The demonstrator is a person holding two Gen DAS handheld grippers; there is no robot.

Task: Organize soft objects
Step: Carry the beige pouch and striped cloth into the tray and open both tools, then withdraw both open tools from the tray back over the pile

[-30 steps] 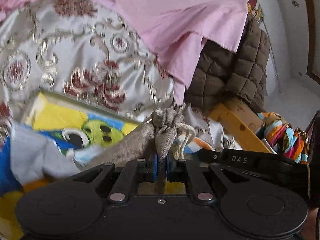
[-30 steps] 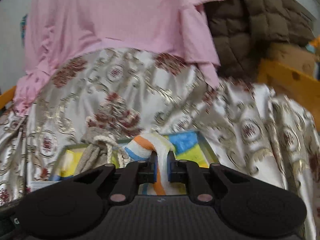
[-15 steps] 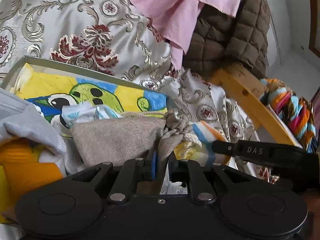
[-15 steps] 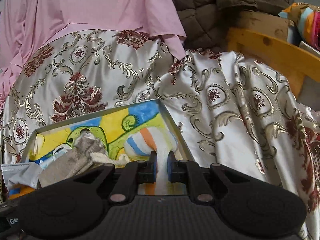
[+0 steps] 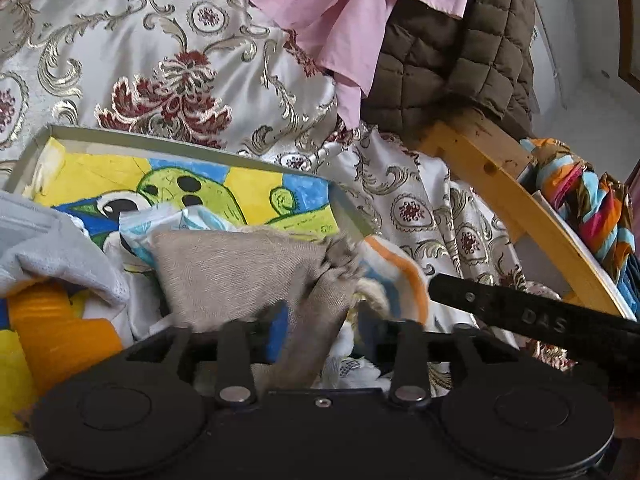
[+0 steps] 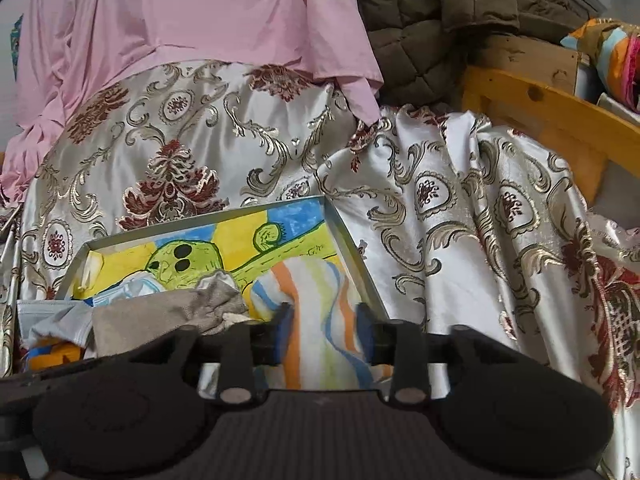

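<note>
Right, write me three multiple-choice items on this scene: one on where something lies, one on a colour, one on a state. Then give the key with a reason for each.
1. Where does the beige drawstring pouch lie?
A. in the painted tray, left of the striped cloth
B. on the brown quilted jacket
C. on the wooden frame

2. What colour is the sheet draped above the patterned satin cover?
A. green
B. pink
C. black

3. How does the right gripper stand?
A. clamped shut on the striped cloth
B. out of view
C. jaws apart, the cloth lying loose between them

Key: 1 A, the pouch rests inside the tray's rim beside the cloth. 2 B, the upper fabric is plainly pink. 3 C, the jaws have just been opening and there are gaps between the pads and the cloth.
</note>
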